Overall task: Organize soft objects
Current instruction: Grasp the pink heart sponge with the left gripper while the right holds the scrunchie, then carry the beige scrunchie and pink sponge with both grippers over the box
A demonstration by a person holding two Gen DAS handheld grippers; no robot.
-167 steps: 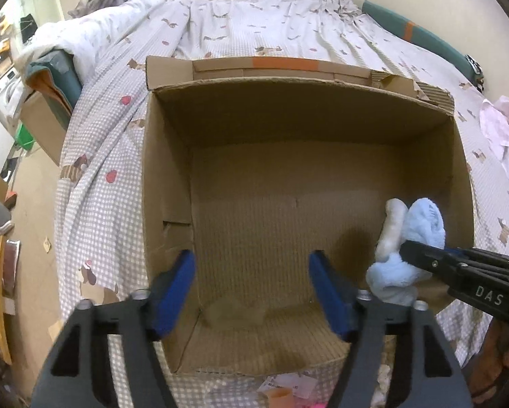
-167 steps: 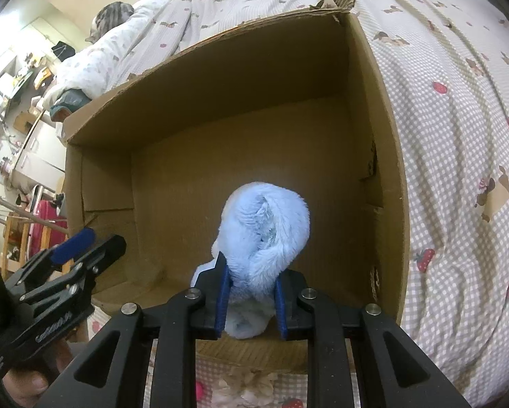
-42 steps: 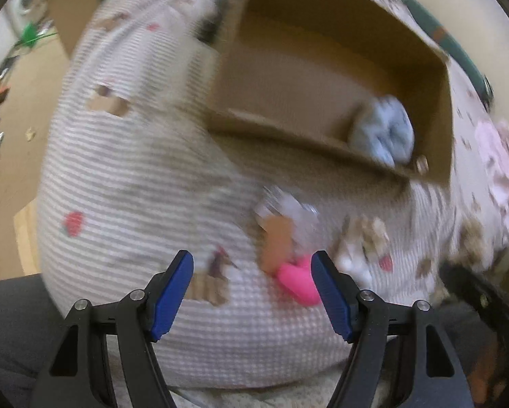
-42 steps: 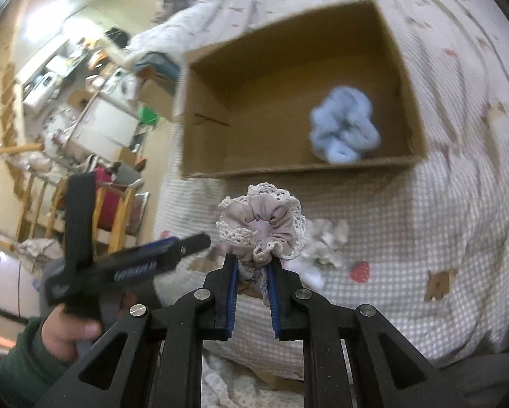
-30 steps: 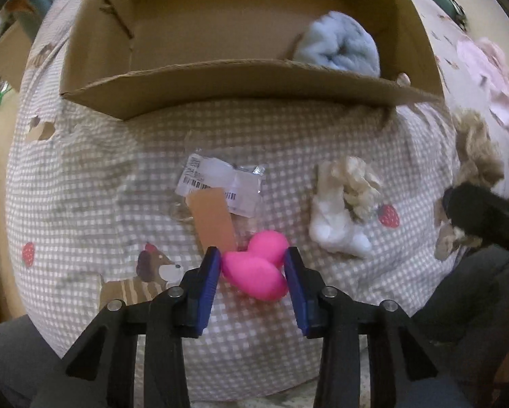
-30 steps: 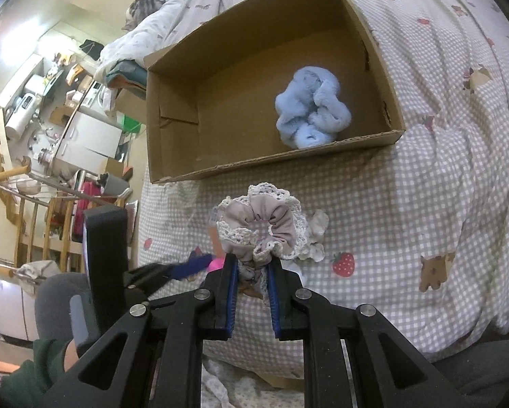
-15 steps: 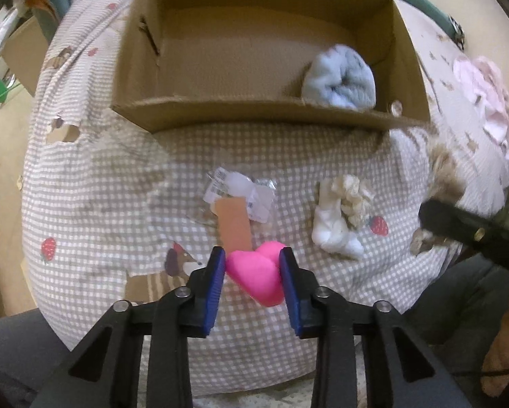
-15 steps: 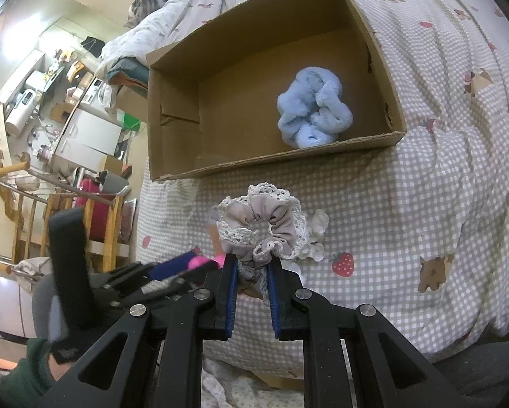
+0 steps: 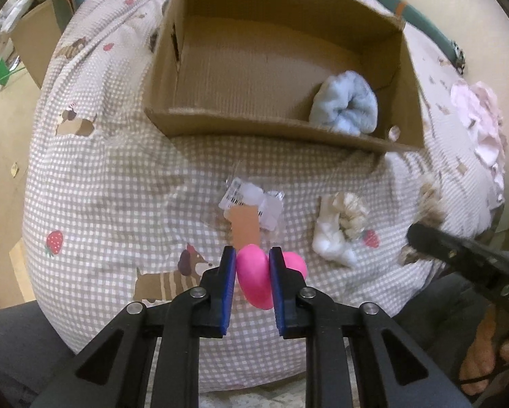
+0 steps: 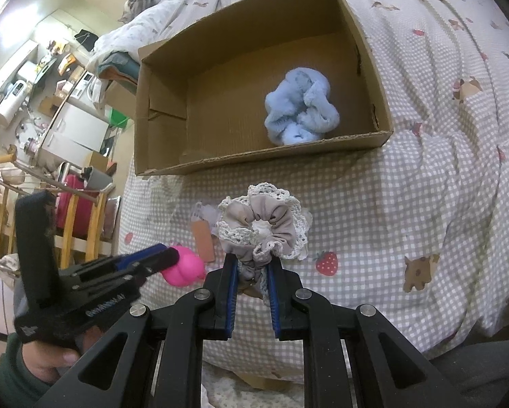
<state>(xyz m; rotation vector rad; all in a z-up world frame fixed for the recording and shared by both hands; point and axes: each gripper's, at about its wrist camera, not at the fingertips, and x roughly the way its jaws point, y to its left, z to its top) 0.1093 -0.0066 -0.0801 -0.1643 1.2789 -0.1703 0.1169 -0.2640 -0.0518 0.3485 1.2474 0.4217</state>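
My left hand-held gripper (image 9: 252,280) is closed on the pink heart-shaped toy (image 9: 254,278), pinching one lobe just above the checked bedspread (image 9: 118,204); the toy looks smooth and squashy, so I judge a grip across its thick middle safer than one at a rounded edge, where it might squirt out; my right hand-held gripper (image 10: 252,287) is clamped on the lower bunch of the lace-trimmed grey scrunchie (image 10: 263,226), held off the bed; it seems light and limp, so any gathered fold should serve; the cardboard box (image 10: 159,102) lies ahead on the bed, the blue fluffy scrunchie (image 10: 300,107) already inside near its right wall; a white-and-beige scrunchie (image 9: 339,231) and a packaged card (image 9: 251,209) lie on the bedspread.
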